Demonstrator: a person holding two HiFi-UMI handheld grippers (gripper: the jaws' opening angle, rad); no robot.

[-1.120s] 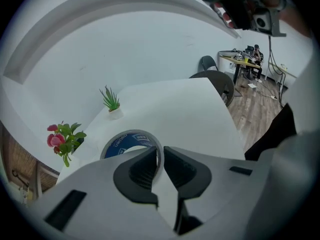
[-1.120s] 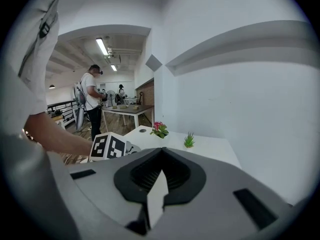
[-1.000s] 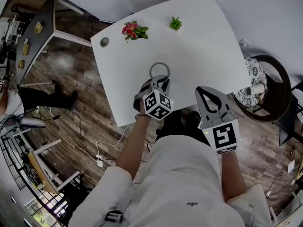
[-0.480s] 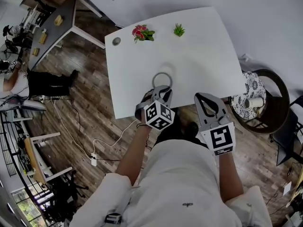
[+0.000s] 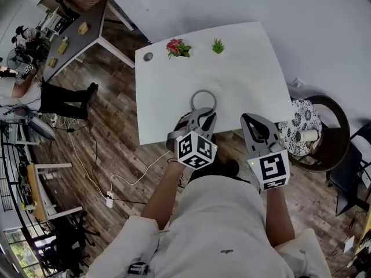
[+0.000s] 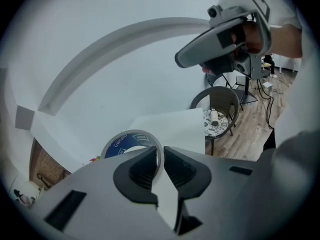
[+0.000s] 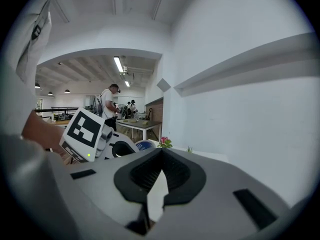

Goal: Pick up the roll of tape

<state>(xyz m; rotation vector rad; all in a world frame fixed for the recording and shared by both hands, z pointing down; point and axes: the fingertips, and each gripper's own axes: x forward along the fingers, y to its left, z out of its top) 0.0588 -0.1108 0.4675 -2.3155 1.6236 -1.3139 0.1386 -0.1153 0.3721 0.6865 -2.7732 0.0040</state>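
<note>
Closest in, the left gripper point(image 5: 204, 116) is clamped on the roll of tape point(image 5: 203, 91). The left gripper view shows one finger inside the ring and the other outside, pinching its wall, with the blue label on the core just behind them. The roll sticks out ahead of the jaws over the near part of the white table point(image 5: 243, 68), and it looks clear of the tabletop.

Just to its right, the right gripper point(image 5: 253, 122) has its fingers pressed together with nothing between them, and sits near the table's front edge.

Further back on the table there's a little bunch of pink flowers point(image 5: 177, 48) and a small green plant point(image 5: 218, 46), near each other by the far edge. Off to the right is a round side table point(image 5: 301, 112) with a patterned top.
</note>
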